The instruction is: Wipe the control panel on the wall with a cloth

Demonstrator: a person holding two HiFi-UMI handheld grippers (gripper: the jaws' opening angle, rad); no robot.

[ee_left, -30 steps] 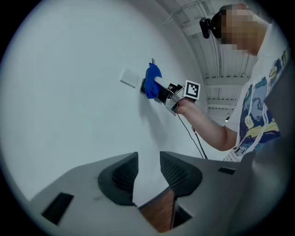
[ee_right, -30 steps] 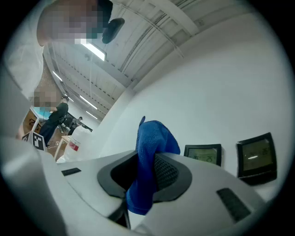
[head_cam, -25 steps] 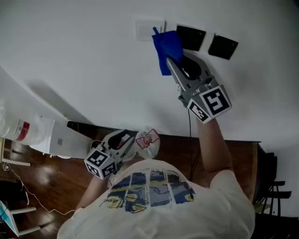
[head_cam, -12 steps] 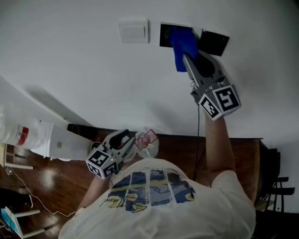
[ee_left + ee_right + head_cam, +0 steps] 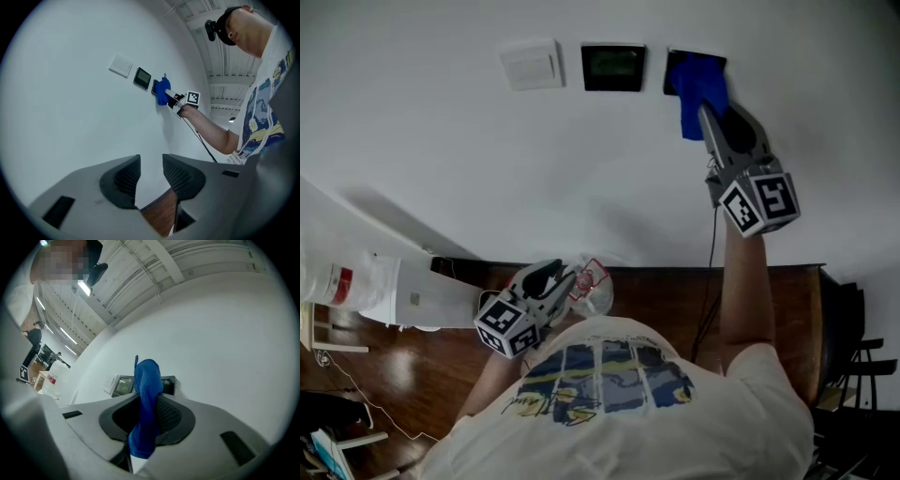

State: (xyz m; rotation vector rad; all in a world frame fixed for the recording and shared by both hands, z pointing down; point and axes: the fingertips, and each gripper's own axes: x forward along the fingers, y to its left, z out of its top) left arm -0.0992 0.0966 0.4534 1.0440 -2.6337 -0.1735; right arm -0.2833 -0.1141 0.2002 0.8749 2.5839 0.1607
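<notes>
Reaches up with the right gripper point(image 5: 705, 111), arm stretched to the white painted wall point(image 5: 441, 141). Clamps the jaws shut on a blue fabric cloth point(image 5: 696, 89), pinched between the ribbed pads with its bunched top sticking out past the tips and a tail hanging below, as seen in the right gripper view point(image 5: 146, 380). Presses that cloth onto a black square panel point(image 5: 669, 70), the rightmost of three plates in a row, covering most of it. Leaves bare, just to its left, a black panel with a greenish screen point(image 5: 613, 67) and, further left, a white rectangular switch plate point(image 5: 532, 65). Holds the left gripper point(image 5: 551, 279) low by the chest, well apart from the panels. Shows its jaws spread apart point(image 5: 151, 173), gripping nothing, with only wall and brown wooden floor point(image 5: 159, 213) between them.
</notes>
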